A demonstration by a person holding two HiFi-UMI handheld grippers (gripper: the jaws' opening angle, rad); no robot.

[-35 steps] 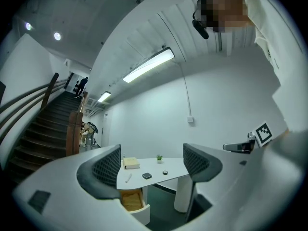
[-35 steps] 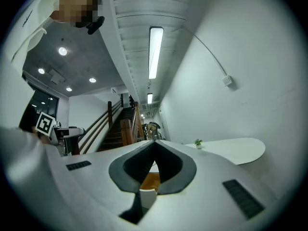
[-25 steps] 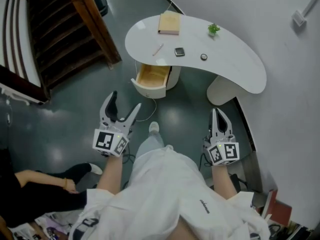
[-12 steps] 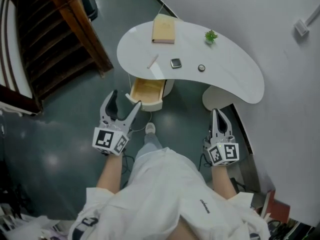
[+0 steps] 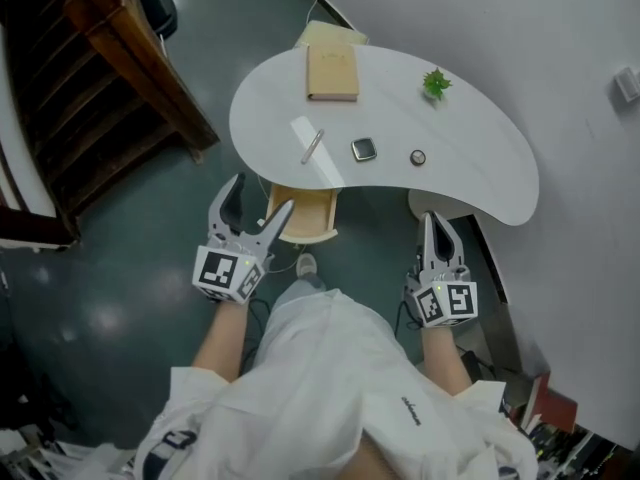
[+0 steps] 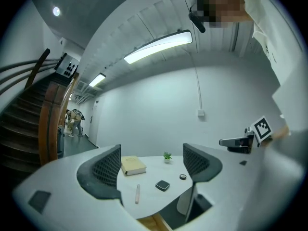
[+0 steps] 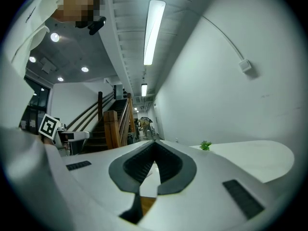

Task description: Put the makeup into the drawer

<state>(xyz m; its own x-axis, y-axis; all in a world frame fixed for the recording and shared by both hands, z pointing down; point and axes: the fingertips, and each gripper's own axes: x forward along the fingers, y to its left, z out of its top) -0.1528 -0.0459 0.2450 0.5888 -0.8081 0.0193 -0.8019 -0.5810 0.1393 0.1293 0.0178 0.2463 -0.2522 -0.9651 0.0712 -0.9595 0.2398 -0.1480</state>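
"Three makeup pieces [image 5: 364, 149] are lying where?"

"Across the worktop [image 5: 470, 168], just beyond the open drawer [image 5: 312, 216]. Left gripper [image 5: 260, 198] is hovering nearer, fingers [image 6: 103, 170] spread and empty. Right gripper [image 5: 433, 220] is keeping its fingers clenched on nothing."

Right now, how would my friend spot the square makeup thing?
Find the curved white table. Three small things lie along its near edge. The compact is the middle one: dark and square, between a pale stick and a round piece.
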